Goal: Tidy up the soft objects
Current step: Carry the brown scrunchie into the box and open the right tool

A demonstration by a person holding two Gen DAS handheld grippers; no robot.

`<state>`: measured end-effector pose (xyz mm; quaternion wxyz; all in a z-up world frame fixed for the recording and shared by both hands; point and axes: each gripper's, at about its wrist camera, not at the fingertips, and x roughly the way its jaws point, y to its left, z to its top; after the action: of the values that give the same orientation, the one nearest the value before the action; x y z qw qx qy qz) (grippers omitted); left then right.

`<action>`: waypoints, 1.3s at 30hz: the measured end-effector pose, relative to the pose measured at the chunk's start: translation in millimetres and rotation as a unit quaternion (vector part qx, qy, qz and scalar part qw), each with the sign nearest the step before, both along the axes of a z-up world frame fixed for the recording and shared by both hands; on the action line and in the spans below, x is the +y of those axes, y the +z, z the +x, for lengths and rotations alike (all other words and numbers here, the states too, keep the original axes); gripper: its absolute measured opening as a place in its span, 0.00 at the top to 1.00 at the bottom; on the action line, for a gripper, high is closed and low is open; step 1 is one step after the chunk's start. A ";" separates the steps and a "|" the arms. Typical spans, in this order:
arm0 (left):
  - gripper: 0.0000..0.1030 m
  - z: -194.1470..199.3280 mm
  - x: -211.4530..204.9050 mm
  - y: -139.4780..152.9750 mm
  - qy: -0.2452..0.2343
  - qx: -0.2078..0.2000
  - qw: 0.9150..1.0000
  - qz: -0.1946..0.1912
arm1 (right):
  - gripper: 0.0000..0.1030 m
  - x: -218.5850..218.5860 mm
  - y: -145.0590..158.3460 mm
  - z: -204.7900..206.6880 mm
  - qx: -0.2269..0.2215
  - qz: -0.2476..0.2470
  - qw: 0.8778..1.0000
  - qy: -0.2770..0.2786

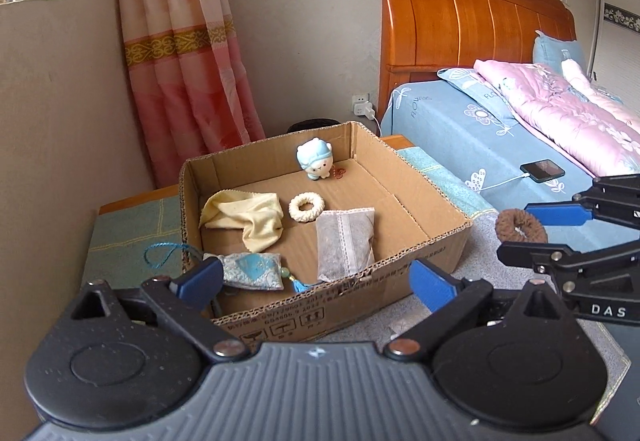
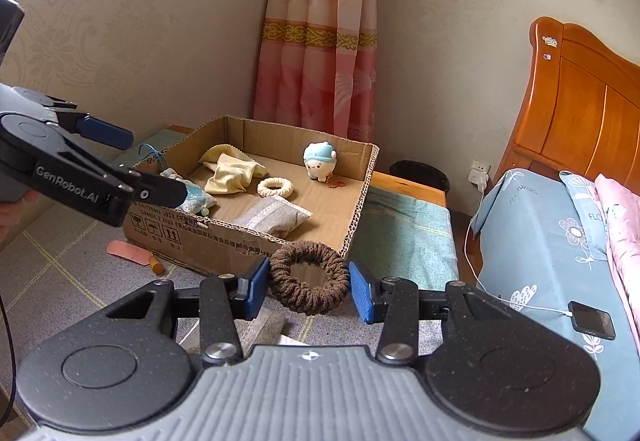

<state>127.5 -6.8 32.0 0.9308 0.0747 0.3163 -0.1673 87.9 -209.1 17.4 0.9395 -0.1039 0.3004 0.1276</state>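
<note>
Holding the brown scrunchie [image 2: 308, 279] between my right gripper [image 2: 306, 287] jaws, pads touching both sides, just before the cardboard box [image 2: 256, 241]; my left gripper [image 1: 316, 281] jaws stand apart, empty, at the box's near wall

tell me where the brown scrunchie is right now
The brown scrunchie sits between the right gripper's fingers, just outside the cardboard box's near right corner.
</note>
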 end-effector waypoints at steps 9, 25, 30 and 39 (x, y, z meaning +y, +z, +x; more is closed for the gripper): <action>0.03 -30.1 17.5 -7.9 0.048 -0.008 0.999 0.017 | 0.53 14.0 13.3 27.5 0.003 0.006 1.000 0.016; 0.03 -43.1 49.9 -26.5 0.077 0.012 0.997 0.020 | 0.53 46.4 13.3 145.9 0.013 -0.023 0.999 -0.020; 0.03 -43.2 58.1 -34.5 0.092 0.026 0.995 0.020 | 0.42 53.7 12.7 176.2 0.011 -0.023 0.999 -0.042; 0.03 -46.1 61.9 -34.4 0.089 0.029 0.996 0.016 | 0.03 54.3 10.7 164.5 0.013 -0.034 0.998 -0.048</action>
<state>81.4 55.1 -2.4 0.9313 0.0563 0.3507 -0.0809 252.4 -154.8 28.1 0.9366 -0.1195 0.3210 0.0735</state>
